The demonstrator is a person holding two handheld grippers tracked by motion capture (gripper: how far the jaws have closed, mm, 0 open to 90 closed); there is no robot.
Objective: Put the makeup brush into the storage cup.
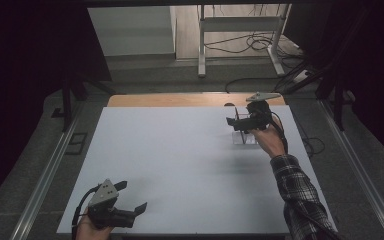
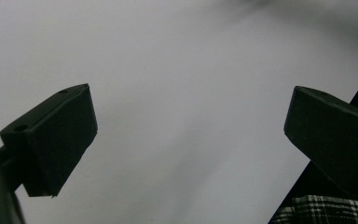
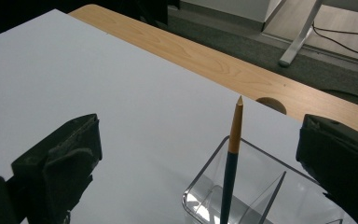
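A pencil [image 3: 232, 154] with a dark blue barrel and a bare wooden tip stands upright, point up, in a clear plastic holder [image 3: 256, 198]. The holder [image 1: 245, 138] sits on the white sheet at the far right. My right gripper [image 3: 198, 126] is open wide, with the pencil between and just beyond its jaws, untouched. From above, the right gripper [image 1: 234, 122] hovers over the holder. My left gripper [image 1: 132, 196] rests near the front left edge, open and empty. Its own view shows the left gripper [image 2: 191, 93] over bare white sheet.
The white sheet [image 1: 180, 160] covers most of a wooden table [image 3: 223, 65], whose far strip has a round cable hole [image 3: 271, 104]. A plaid sleeve [image 1: 300, 192] reaches in from the front right. A white desk frame [image 1: 240, 30] and cables lie beyond.
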